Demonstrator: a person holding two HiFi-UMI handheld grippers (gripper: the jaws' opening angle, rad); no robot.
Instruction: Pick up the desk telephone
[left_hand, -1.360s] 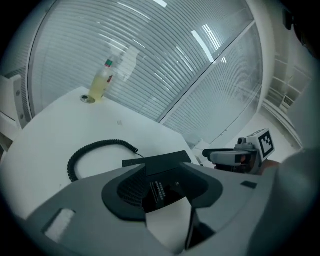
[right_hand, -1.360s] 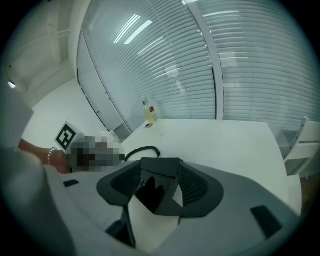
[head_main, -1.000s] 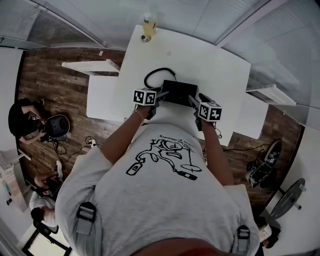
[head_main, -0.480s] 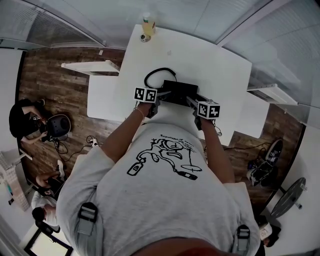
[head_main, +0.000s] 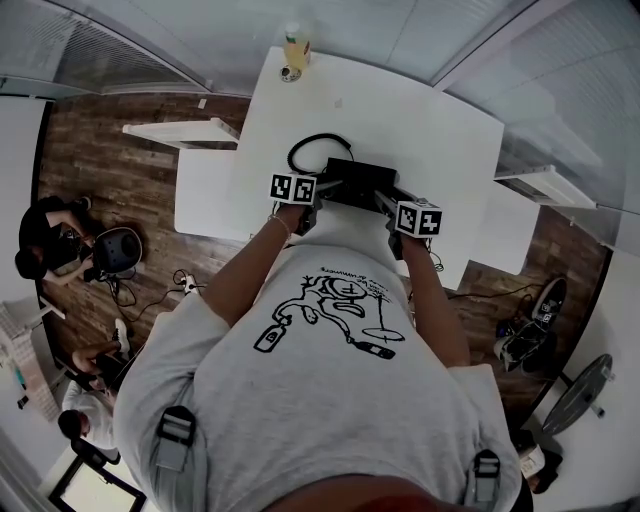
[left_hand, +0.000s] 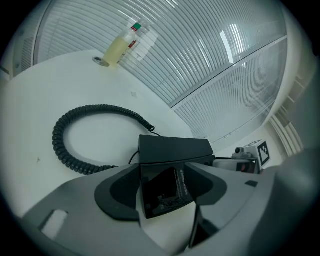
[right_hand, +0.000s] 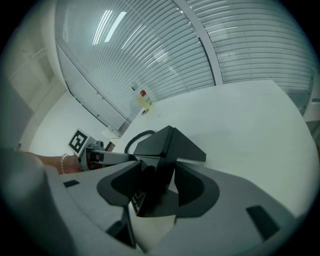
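The black desk telephone (head_main: 358, 183) lies on the white table (head_main: 420, 130), its coiled cord (head_main: 305, 150) looping off to the left. My left gripper (head_main: 328, 187) is at the phone's left end. Its jaws have just been opening and stand wide, and that end of the phone (left_hand: 172, 150) lies in the left gripper's (left_hand: 162, 190) gap. My right gripper (head_main: 385, 200) is at the right end. Its jaws have just been closing, and the right gripper's (right_hand: 157, 187) pads now rest against a corner of the phone (right_hand: 167, 145).
A bottle of yellow liquid (head_main: 296, 50) stands at the table's far edge, away from the phone. Windows with blinds run behind the table. White shelves jut out on both sides, and people sit on the wooden floor at the left.
Both grippers have edged slightly inward onto the phone's ends. The phone and cord lie where they were.
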